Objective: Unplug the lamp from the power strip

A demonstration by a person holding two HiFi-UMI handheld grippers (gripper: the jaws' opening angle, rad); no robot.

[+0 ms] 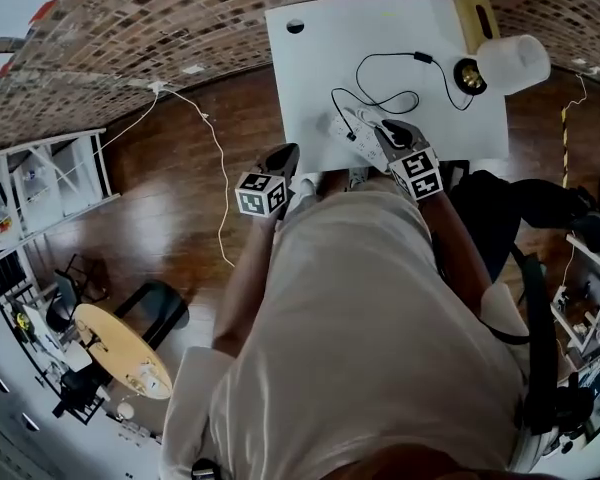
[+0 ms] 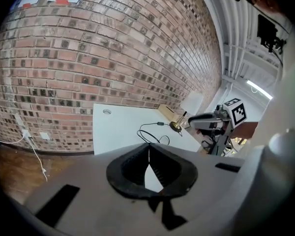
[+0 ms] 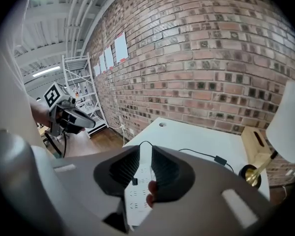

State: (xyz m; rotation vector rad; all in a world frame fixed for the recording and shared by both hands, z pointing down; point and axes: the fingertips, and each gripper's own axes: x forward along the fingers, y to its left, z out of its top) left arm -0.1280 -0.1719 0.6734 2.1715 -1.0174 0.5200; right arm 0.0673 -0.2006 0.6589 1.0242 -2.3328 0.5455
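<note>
A white power strip (image 1: 348, 126) lies near the front edge of the white table (image 1: 310, 58). A black cord (image 1: 380, 98) loops from it to the lamp, which has a white shade (image 1: 513, 63) and a brass base (image 1: 470, 75). My right gripper (image 1: 390, 128) hovers over the strip's right end. In the right gripper view its jaws (image 3: 145, 151) stand a narrow gap apart over the strip (image 3: 137, 195), and a small black plug (image 3: 132, 182) shows low in that gap, beside the left pad. My left gripper (image 1: 288, 151) is shut and empty at the table's front left.
A wooden box (image 1: 475, 18) stands behind the lamp at the table's back right. A white cable (image 1: 215, 158) runs across the wooden floor at the left. A brick wall lies behind the table, and a white shelf rack (image 1: 50, 183) stands far left.
</note>
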